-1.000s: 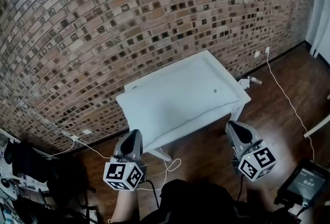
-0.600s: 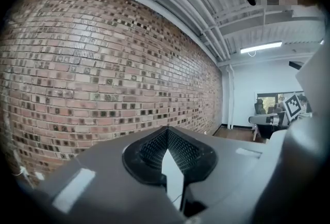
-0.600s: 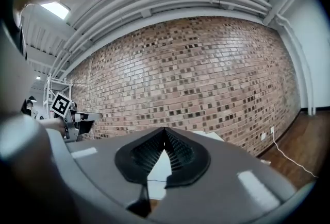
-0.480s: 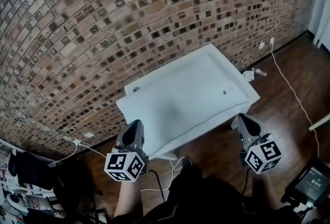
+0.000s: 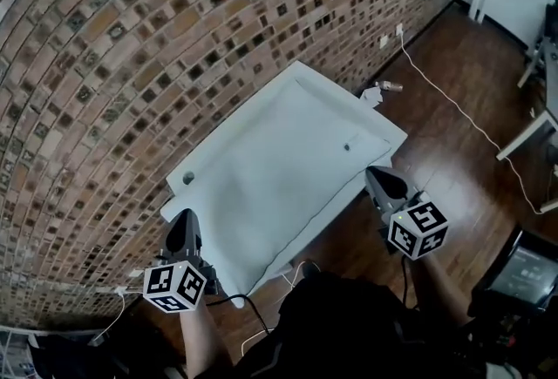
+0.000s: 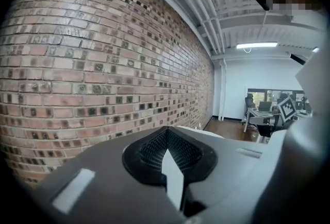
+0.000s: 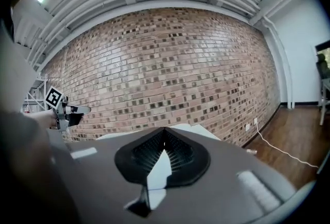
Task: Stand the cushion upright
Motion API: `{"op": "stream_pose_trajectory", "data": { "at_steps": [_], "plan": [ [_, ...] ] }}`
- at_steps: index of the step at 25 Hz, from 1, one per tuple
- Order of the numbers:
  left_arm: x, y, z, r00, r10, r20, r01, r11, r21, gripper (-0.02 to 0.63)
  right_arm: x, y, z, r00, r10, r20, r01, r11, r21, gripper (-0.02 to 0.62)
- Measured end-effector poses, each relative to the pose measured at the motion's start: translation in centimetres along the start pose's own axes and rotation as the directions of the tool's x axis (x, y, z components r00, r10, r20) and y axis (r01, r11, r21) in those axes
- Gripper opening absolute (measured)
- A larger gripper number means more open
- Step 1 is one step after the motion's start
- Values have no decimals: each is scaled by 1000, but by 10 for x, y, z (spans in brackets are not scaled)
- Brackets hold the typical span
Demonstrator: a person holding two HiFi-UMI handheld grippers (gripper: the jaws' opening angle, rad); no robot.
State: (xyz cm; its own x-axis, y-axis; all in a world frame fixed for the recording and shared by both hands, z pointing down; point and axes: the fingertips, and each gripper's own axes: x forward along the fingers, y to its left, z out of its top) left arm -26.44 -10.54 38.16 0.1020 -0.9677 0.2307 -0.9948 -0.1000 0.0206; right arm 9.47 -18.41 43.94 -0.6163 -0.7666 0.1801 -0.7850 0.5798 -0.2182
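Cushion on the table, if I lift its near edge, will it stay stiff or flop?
Probably floppy: the cushion lies flat and thin over most of the table, so a lifted edge may sag. Being thin and soft-looking, it is likely light. Upright, it may tip unless leaned on the brick wall.

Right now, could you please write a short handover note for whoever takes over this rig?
Left tool: shut, empty, by the cushion's near left corner.
Right tool: shut, empty, by its near right edge.
The cushion lies flat on the white table beside the brick wall.
Done: nothing yet.
Left: open the tools, grip the cushion, stand it upright.
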Motion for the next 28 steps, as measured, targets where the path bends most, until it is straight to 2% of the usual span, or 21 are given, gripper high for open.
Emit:
{"op": "stream_pose_trajectory", "data": {
  "at_steps": [3, 6, 9, 10, 11, 12, 14, 17, 18, 20, 22, 25, 26, 28],
  "plan": [
    [19, 16, -6, 998, -33, -45, 35, 999, 33, 0, 14, -7, -16, 999, -36, -35, 38, 998, 42, 6],
    [38, 40, -18, 990, -55, -127, 63, 996, 63, 0, 26, -10, -37, 996, -59, -70, 66, 993, 95, 6],
    [61, 55, -24, 982, -114, -149, 122, 992, 44, 0, 34, -9, -60, 994, -49, -102, 67, 982, 177, 6],
    [70, 58, -25, 978, -149, -145, 156, 987, 39, 0, 38, -7, -67, 994, -33, -107, 55, 976, 212, 31],
    [80, 61, -26, 971, -188, -146, 196, 980, 41, 0, 42, -3, -73, 994, -15, -112, 42, 970, 240, 95],
    [90, 63, -29, 960, -228, -161, 238, 970, 46, 0, 48, 1, -79, 993, 2, -120, 30, 966, 259, 128],
    [111, 70, -39, 933, -284, -221, 303, 951, 56, 161, 60, 9, -93, 989, 31, -147, 13, 957, 289, 168],
    [141, 84, -51, 915, -290, -281, 319, 946, 59, 188, 72, 17, -120, 976, 76, -204, 2, 934, 357, 260],
    [150, 83, -55, 902, -307, -302, 337, 940, 50, 221, 73, 17, -128, 972, 82, -222, 6, 929, 370, 284],
    [169, 75, -62, 870, -348, -349, 384, 923, 36, 288, 75, 11, -141, 967, 81, -241, 21, 919, 395, 311],
    [191, 69, -68, 842, -371, -392, 414, 910, 28, 316, 78, 4, -154, 965, 80, -248, 41, 892, 450, 346],
    [218, 59, -85, 786, -415, -458, 451, 892, -36, 393, 85, -3, -173, 959, 92, -267, 60, 859, 509, 393],
    [224, 57, -91, 770, -418, -482, 460, 887, -36, 414, 89, -5, -176, 958, 103, -268, 55, 851, 522, 405],
    [235, 55, -103, 747, -393, -536, 474, 881, 14, 448, 96, -9, -184, 954, 131, -270, 44, 829, 557, 423]
  ]
}}
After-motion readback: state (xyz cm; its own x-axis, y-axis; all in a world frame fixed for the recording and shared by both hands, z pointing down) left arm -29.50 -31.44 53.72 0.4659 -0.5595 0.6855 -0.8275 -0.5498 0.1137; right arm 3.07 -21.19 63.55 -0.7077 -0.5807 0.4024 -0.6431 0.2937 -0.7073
